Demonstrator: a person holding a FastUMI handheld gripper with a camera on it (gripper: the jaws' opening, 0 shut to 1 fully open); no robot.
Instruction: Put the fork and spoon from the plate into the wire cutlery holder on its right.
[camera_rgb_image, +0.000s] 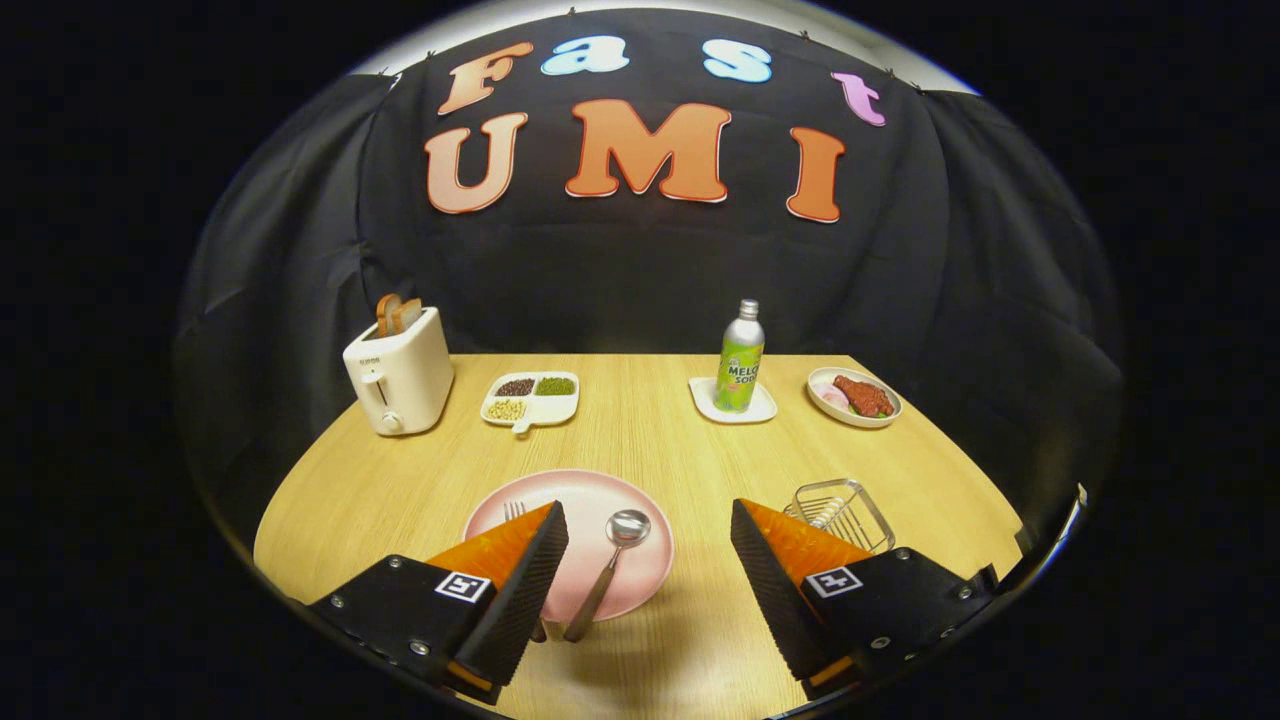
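Observation:
A pink plate lies on the wooden table, just ahead of my left finger. A metal spoon rests on it, bowl away from me and handle sticking out over the near rim. The fork lies on the plate's left side; my left finger hides most of it, and just the tines show. The wire cutlery holder stands right of the plate, partly behind my right finger. My gripper is open above the table, with the spoon between its fingers and nothing held.
A white toaster with bread stands at the back left. Beside it is a white divided dish of beans. A green soda bottle stands on a white coaster, and a dish of food sits at the back right.

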